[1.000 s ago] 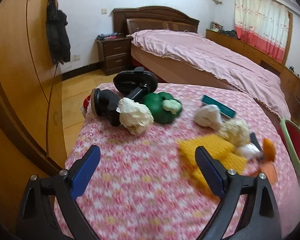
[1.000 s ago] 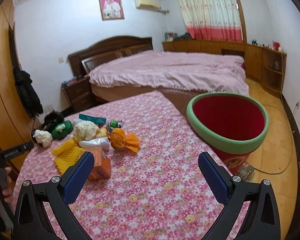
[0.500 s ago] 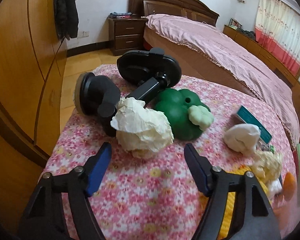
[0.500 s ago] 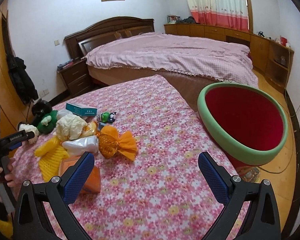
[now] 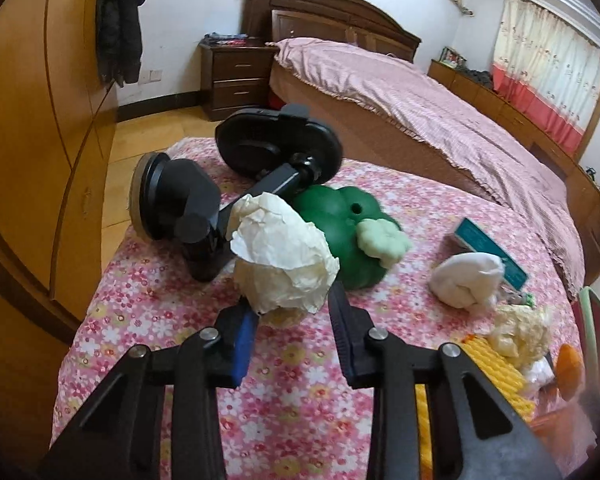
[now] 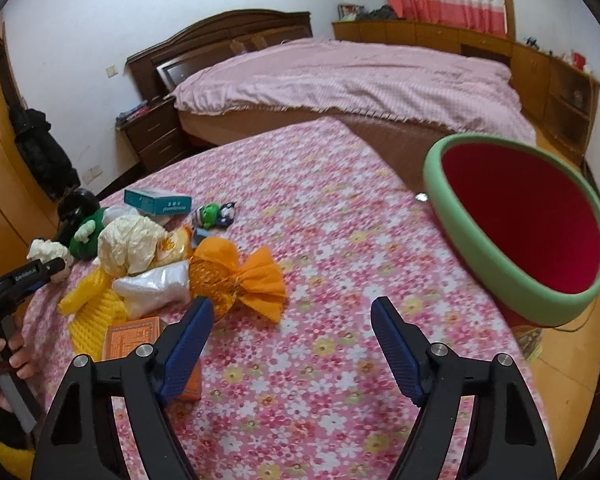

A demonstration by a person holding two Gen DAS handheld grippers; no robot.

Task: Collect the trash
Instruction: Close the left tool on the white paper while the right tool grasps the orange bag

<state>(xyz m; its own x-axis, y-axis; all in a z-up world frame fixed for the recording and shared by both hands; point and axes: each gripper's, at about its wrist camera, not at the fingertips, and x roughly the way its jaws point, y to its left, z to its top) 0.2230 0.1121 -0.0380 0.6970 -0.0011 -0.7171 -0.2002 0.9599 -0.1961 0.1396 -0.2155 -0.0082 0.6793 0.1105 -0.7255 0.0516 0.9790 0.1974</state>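
A crumpled cream paper ball (image 5: 284, 256) lies on the flowered tablecloth (image 5: 292, 364). My left gripper (image 5: 290, 300) is closing on it, and both blue pads touch its lower sides. The right wrist view shows the same ball (image 6: 48, 250) at the left gripper's tip. My right gripper (image 6: 292, 304) hovers low over the cloth with its jaws closing and nothing between them. An orange mesh wrapper (image 6: 236, 276) lies just ahead of its left finger (image 6: 192, 332). The red bin with a green rim (image 6: 434, 176) stands off the table's right edge.
More litter is heaped at the left: a cream paper wad (image 6: 128, 244), a white plastic bag (image 6: 156, 284), a yellow knit piece (image 6: 92, 304), an orange box (image 6: 132, 332), a teal box (image 6: 158, 202). A green toy (image 5: 340, 220) and a black suction mount (image 5: 180, 204) lie behind the ball.
My left gripper moved forward and down to the paper ball and narrowed around it. My right gripper dropped toward the orange wrapper, and its jaws have begun to narrow.
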